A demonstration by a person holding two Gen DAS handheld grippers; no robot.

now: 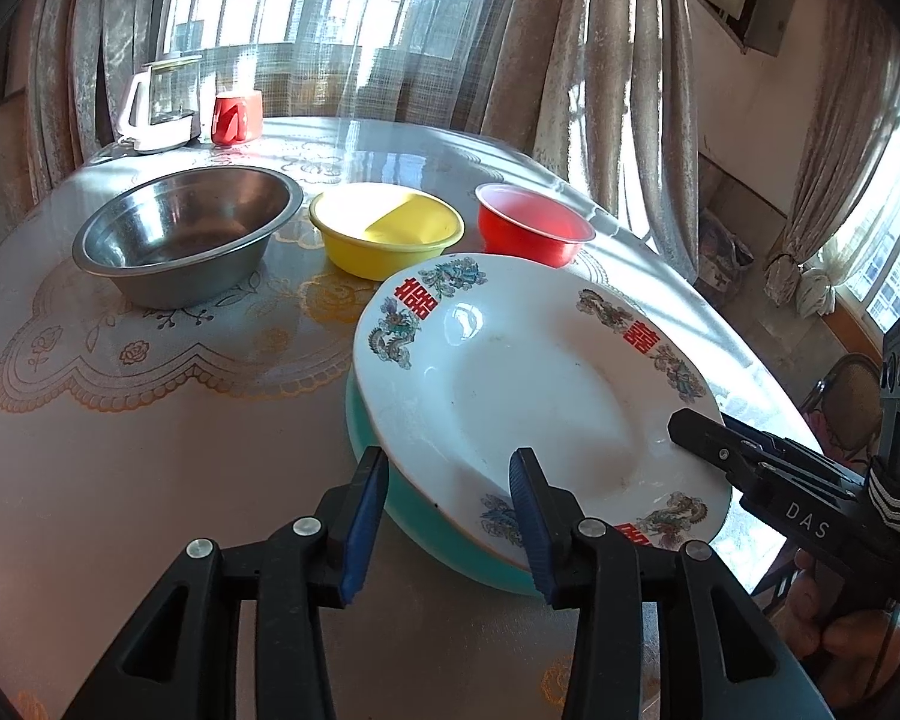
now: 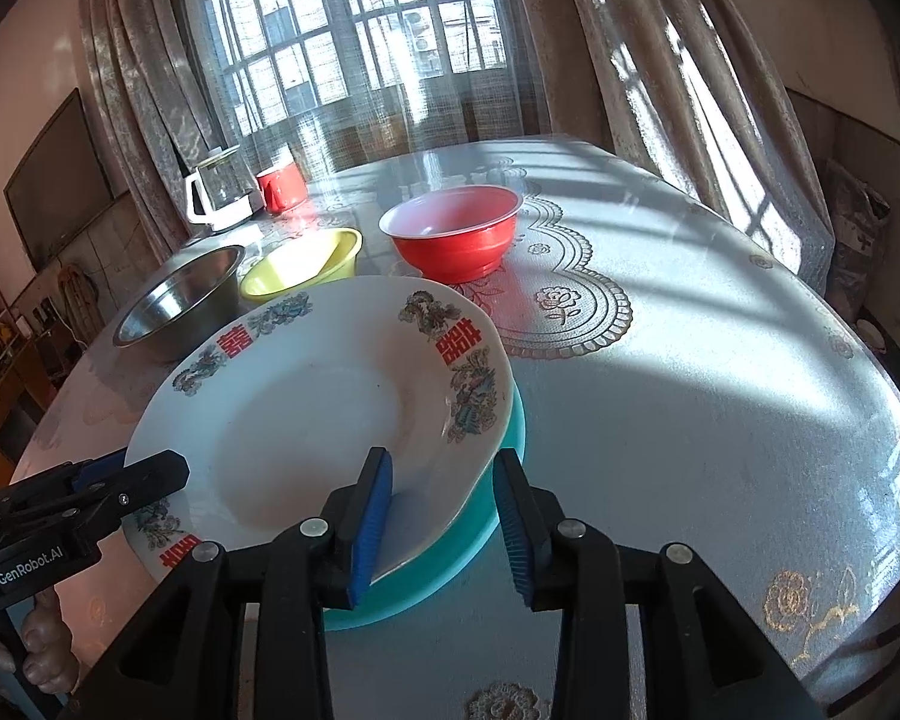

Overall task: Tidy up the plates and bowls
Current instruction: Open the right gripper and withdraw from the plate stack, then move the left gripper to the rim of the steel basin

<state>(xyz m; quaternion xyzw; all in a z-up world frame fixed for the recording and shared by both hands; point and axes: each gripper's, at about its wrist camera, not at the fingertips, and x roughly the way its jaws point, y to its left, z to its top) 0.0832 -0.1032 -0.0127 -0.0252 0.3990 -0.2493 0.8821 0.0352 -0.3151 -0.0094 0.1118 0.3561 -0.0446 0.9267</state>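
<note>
Step in hand, as I read it: seating the white plate squarely on the teal plate and letting go. Left gripper straddles the near-left rim of both plates, jaws part open, blue pads apart from the rim on either side, so nothing gripped as far as shows. Right gripper does the same at the near-right rim; one pad lies over the white plate's inside, the other outside the teal edge, gap visible, no clamp. To do it well: check the white plate sits centred, since it overhangs the teal one towards the far-left of the right gripper, then back each gripper straight out along its fingers without catching the lip. Risk: a pad dragging the top plate sideways. White plate is shallow, glossy, with red characters and dragon-style motifs round the rim; likely slippery ceramic. Ahead of the grippers stand the steel bowl, yellow bowl and red bowl, apart from one another, unstacked, on the table.
</note>
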